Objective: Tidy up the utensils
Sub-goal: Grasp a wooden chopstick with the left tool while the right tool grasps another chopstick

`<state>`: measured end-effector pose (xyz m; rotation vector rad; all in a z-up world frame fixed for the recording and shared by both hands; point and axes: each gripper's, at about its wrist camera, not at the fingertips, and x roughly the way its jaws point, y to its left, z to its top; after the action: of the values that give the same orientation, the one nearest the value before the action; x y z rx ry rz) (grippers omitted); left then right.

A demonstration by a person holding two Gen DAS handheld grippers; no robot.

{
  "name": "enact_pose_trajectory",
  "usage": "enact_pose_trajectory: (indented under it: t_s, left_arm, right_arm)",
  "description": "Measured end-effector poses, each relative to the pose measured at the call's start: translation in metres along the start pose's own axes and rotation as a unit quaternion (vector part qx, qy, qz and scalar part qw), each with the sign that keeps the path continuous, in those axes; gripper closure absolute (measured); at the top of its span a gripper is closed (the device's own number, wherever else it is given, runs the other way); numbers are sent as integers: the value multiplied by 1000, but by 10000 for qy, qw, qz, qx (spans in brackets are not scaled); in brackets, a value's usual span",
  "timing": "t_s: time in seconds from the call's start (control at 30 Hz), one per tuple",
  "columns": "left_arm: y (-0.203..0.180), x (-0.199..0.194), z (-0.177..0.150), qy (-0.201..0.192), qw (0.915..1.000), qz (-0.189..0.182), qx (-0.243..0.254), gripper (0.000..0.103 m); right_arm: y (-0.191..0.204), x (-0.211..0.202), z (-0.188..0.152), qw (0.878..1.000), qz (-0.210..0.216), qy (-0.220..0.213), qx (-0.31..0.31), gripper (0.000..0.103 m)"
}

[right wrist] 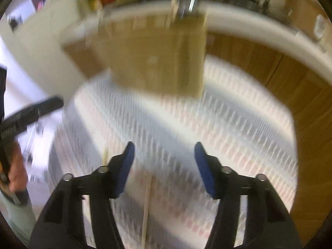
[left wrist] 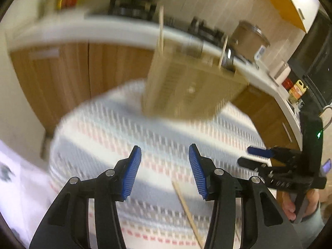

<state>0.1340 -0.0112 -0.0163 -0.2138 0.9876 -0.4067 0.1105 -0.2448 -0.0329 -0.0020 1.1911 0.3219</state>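
Lying loose on the cloth, a thin wooden stick, likely a chopstick (left wrist: 187, 209), is the nearest utensil: in the left wrist view it runs from between the fingers down toward 5 o'clock, and in the right wrist view it shows pale (right wrist: 147, 211), just inside the left finger at about 7 o'clock. Beyond it, at 12 o'clock in both views, stands the wooden utensil holder (left wrist: 186, 91), with two sticks (left wrist: 161, 31) already upright in it and something metallic (left wrist: 228, 59) beside them; blur hides what that is.

I judge the step in hand to be a reach for the loose stick, with the sorting part done. The left gripper (left wrist: 165, 172) has its blue pads spread apart and nothing between them; the right gripper (right wrist: 164, 170) is likewise spread wide and empty. Next move, as I read it: one gripper lowers over the stick, closes across its narrow width, then lifts it to the holder's top. A thin round stick could roll or slip from the pads.

The surface is a round table under a patterned tablecloth (left wrist: 116, 137) of pale blue, pink and grey. Around it at 10 to 2 o'clock curves a white countertop (left wrist: 72, 31) over wooden cabinet doors (left wrist: 68, 78), with a stove (left wrist: 132, 4) and a cooker pot (left wrist: 251, 39) on top.
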Motion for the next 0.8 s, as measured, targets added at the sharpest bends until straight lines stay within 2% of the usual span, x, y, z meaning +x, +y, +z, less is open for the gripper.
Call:
enact_pose_trajectory:
  t_s: [0.03, 0.1, 0.17, 0.27, 0.3, 0.4, 0.53, 0.6, 0.63, 0.67, 0.73, 0.8]
  left_arm:
    - [1, 7, -6, 154, 9999, -26, -10, 58]
    - [-1, 25, -20, 595, 9980, -201, 26, 58]
    - [-5, 38, -29, 862, 9959, -255, 48, 58]
    - [-13, 52, -42, 1073, 9940, -126, 175, 60]
    - [-15, 56, -45, 1117, 9935, -49, 224, 61]
    - [-24, 65, -52, 1141, 9925, 213, 397, 67]
    - [-44, 76, -60, 1092, 9892, 618, 754, 71]
    - [-51, 79, -63, 1073, 9870, 791, 901, 72]
    - [-56, 82, -64, 1062, 9845, 939, 1035, 74]
    - [-63, 83, -64, 1058, 9827, 1024, 1127, 77]
    - [-73, 86, -64, 1044, 9772, 1244, 1365, 94]
    - [-80, 88, -66, 1044, 9739, 1314, 1531, 95]
  right_arm:
    - [3, 6, -8, 9999, 15, 145, -39, 67]
    - [8, 16, -24, 9994, 62, 345, -74, 67]
    - [13, 22, -37, 9989, 98, 455, -96, 67]
    - [24, 26, -50, 9988, 29, 463, -177, 67]
    - [27, 25, -52, 9987, -16, 442, -241, 70]
    - [39, 28, -56, 9984, -123, 405, -387, 74]
    - [53, 31, -64, 9950, -595, 238, -762, 88]
    - [54, 31, -66, 9945, -646, 220, -793, 97]
    - [51, 31, -64, 9950, -621, 227, -751, 98]
    - [49, 29, -64, 9953, -623, 217, -712, 98]
    - [38, 25, -63, 9957, -648, 181, -637, 99]
    - [29, 21, -60, 9966, -631, 151, -501, 99]
